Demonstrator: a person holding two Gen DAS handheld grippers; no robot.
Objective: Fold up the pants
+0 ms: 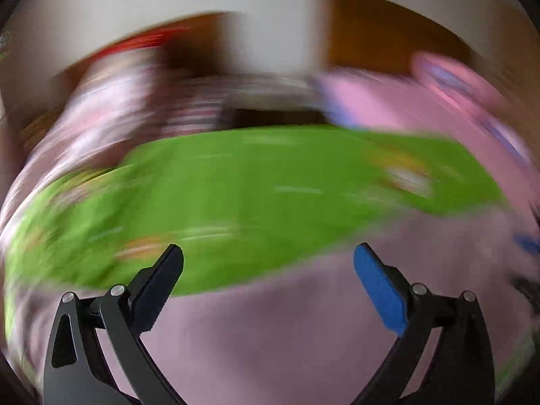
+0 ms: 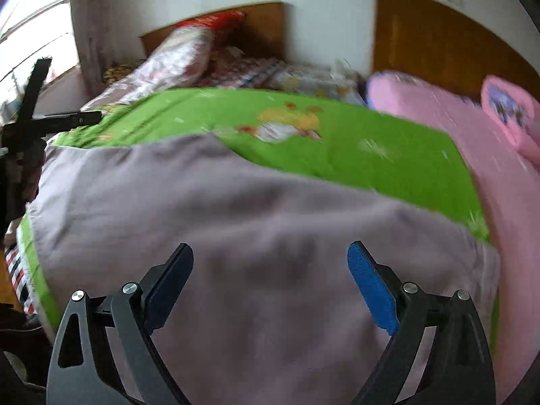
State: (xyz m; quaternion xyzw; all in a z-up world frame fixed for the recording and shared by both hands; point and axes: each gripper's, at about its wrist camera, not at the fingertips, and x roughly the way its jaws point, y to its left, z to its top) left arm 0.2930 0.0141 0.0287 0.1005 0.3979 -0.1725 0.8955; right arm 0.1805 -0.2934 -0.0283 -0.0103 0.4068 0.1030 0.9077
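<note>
The bed point(image 2: 499, 175) fills both views, pink-sheeted on its right side, with a green blanket point(image 2: 371, 155) spread across its middle. The pants point(image 2: 256, 236), a wide mauve-grey cloth, lie flat on the near part of that blanket and cover most of its front edge; green shows beyond them and in a thin strip at their left and right sides.

Over the pants hangs the right gripper point(image 2: 270, 260), its jaws spread wide with nothing between them, the blue pad point(image 2: 371, 287) clear of the cloth. Whether the fingertips brush the fabric below cannot be told. The left gripper point(image 1: 268, 263) is likewise wide apart and empty, poised where the pants point(image 1: 270, 330) meet the blanket point(image 1: 236, 195).

The right wrist view is the sharper. It alone shows a black stand point(image 2: 30, 114) at the blanket's far left corner, a bright window point(image 2: 30, 27) behind that, the cartoon print point(image 2: 290, 125) on the blanket, and a pink pillow point(image 2: 509, 114) to the blanket's right. Past the blanket lie heaped patterned bedding point(image 2: 179, 57) and a wooden headboard point(image 2: 256, 23).

The left wrist view is badly smeared; it gives only the green, the mauve, pink sheet and brown wood point(image 1: 388, 37) beyond, with no detail to read.
</note>
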